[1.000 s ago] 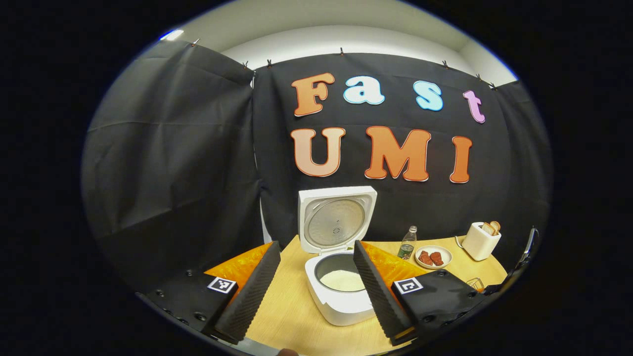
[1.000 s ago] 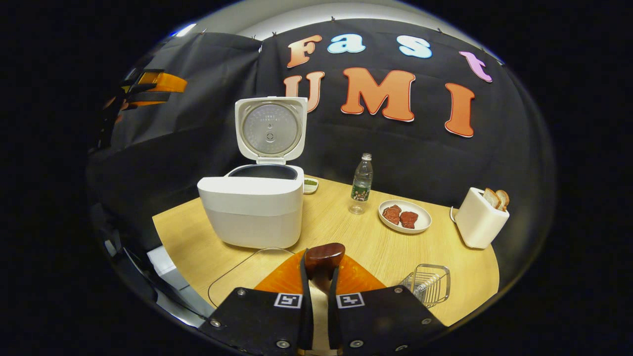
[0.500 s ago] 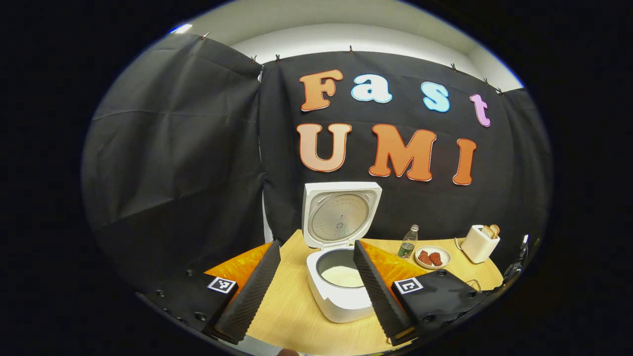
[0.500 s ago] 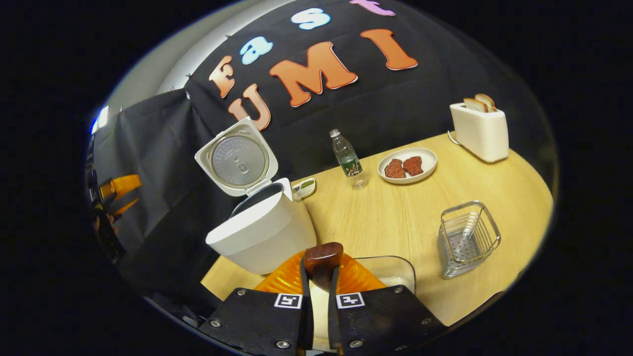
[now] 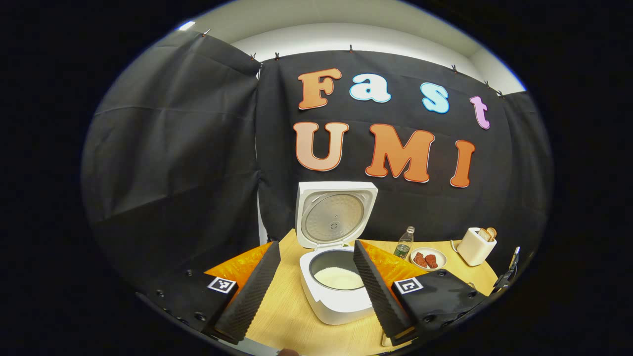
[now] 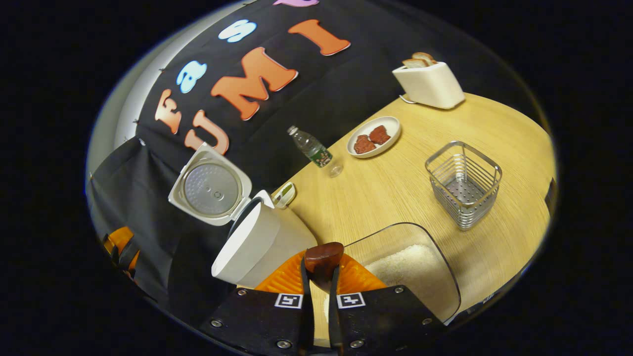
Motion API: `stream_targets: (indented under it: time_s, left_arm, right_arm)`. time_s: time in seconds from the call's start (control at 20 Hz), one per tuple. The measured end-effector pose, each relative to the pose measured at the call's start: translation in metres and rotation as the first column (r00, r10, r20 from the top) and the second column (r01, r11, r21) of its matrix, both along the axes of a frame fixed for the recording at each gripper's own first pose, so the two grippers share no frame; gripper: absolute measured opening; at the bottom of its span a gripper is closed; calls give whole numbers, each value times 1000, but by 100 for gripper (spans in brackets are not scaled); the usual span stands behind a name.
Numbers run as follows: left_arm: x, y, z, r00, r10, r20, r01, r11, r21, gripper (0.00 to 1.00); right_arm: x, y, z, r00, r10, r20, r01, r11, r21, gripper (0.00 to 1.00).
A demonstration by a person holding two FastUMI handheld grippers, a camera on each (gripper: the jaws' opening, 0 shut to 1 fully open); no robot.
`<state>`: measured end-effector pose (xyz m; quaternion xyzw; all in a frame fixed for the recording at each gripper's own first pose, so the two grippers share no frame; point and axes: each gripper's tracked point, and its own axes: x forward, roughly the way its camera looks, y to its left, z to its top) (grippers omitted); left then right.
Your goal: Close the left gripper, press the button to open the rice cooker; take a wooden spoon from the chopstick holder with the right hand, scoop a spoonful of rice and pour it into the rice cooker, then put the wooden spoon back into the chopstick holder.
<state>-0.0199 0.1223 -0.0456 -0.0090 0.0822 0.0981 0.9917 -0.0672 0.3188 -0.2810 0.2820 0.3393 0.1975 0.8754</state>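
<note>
Rice cooker [image 5: 332, 301]: smooth white plastic shell, dull metal plate inside lid. Table [image 6: 395, 193]: pale wood grain, matt. Chopstick holder [image 6: 463, 182]: shiny metal wire. Spoon [image 6: 323, 257]: dark glossy wood. Rice container [image 6: 415, 262]: clear plastic. Wall: matt black cloth.

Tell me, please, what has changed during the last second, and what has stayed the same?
The right gripper, still shut on the wooden spoon, has rolled and swung right: the clear rice container now lies just ahead and the chopstick holder sits nearer. The left gripper stays open, facing the rice cooker, whose lid remains up.
</note>
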Motion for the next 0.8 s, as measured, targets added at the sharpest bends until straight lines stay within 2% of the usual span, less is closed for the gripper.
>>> stream_targets:
  time_s: [0.15, 0.35, 0.65, 0.8]
  left_arm:
    - [1, 2, -3, 1000, 7, -3, -7, 1000, -11, 100]
    - [-2, 9, 0, 1000, 25, 4, -25, 1000, -11, 100]
    - [-3, 8, 1, 1000, 21, 4, -21, 1000, -3, 100]
    - [-1, 4, 4, 1000, 9, 9, -9, 1000, 5, 100]
  right_arm:
    - [4, -1, -5, 998, -51, -45, 52, 998, 20, 11]
    - [11, -7, -13, 981, -136, -140, 146, 987, 63, 11]
    - [10, -9, -15, 972, -132, -195, 160, 978, 135, 11]
    - [16, -16, -13, 965, -135, -225, 183, 962, 204, 11]
